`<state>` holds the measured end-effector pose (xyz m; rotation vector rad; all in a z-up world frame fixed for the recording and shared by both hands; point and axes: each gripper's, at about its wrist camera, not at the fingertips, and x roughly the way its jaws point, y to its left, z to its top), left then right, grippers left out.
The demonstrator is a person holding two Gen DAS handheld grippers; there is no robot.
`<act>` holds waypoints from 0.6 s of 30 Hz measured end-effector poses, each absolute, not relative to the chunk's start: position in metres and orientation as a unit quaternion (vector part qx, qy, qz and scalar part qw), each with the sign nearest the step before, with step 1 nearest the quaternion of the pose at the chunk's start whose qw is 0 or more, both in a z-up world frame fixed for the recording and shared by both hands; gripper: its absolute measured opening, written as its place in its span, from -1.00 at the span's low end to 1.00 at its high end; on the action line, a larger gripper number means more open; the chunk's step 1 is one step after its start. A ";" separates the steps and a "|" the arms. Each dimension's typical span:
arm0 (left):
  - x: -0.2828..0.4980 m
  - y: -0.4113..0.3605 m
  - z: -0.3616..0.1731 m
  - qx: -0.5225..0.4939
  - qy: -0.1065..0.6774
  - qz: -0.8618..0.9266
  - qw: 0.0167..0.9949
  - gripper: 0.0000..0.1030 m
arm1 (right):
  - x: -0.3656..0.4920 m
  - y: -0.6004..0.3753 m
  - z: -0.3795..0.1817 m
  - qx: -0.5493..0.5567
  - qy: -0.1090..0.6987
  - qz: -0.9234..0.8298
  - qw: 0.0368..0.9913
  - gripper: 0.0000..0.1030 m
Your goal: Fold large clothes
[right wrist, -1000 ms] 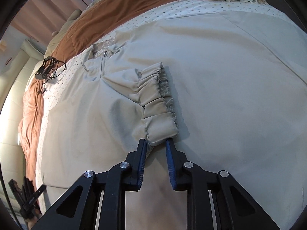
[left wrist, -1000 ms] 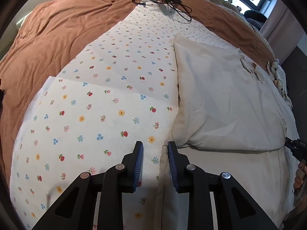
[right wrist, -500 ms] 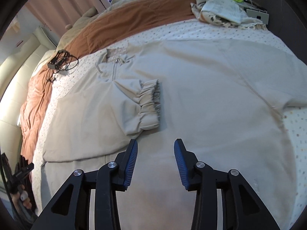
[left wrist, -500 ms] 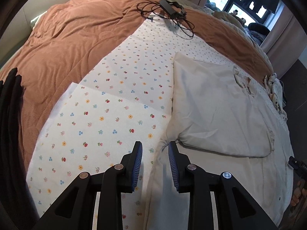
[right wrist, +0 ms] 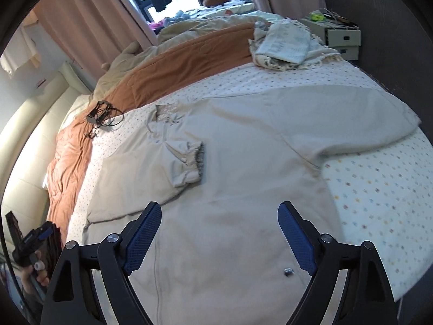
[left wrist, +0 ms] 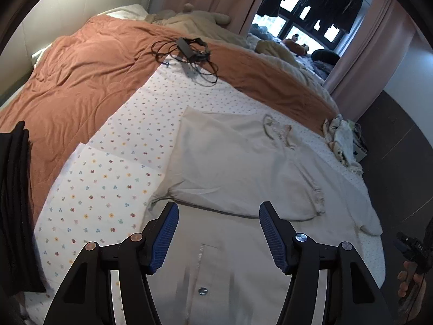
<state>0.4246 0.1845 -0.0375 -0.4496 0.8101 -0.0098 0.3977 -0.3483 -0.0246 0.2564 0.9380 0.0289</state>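
A large beige jacket (left wrist: pixel 238 168) lies flat on the flowered bed sheet (left wrist: pixel 108 178), collar toward the far side. One sleeve is folded across its front, with the gathered cuff (right wrist: pixel 193 159) lying on the chest; it also shows in the left wrist view (left wrist: pixel 316 200). The other sleeve (right wrist: pixel 351 124) lies spread out to the right. My left gripper (left wrist: pixel 218 234) is open and empty, raised above the jacket's lower part. My right gripper (right wrist: pixel 219 239) is open and empty, raised above the jacket's front near a snap button (right wrist: pixel 289 271).
An orange-brown quilt (left wrist: pixel 81 81) covers the far side of the bed. A black charger with tangled cables (left wrist: pixel 189 51) lies on it. Folded light cloths (right wrist: pixel 286 43) sit at the bed's far right corner by a small drawer unit (right wrist: pixel 343 40). Dark fabric (left wrist: pixel 13 203) hangs at left.
Both grippers opened wide and pulled back and up from the jacket. The right gripper let go of the sleeve cuff, which now lies on the jacket's front.
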 end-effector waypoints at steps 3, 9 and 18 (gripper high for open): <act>0.405 0.166 -0.009 -0.216 0.368 -0.028 0.904 0.58 | 0.374 -0.360 0.000 0.126 0.434 0.004 0.892 0.72; 0.362 0.138 0.044 -0.179 0.330 -0.054 0.925 0.72 | 0.345 -0.371 0.036 0.133 0.408 -0.012 0.903 0.72; 0.326 0.111 0.072 -0.132 0.322 -0.053 0.936 0.85 | 0.301 -0.380 0.033 0.153 0.378 0.004 0.913 0.72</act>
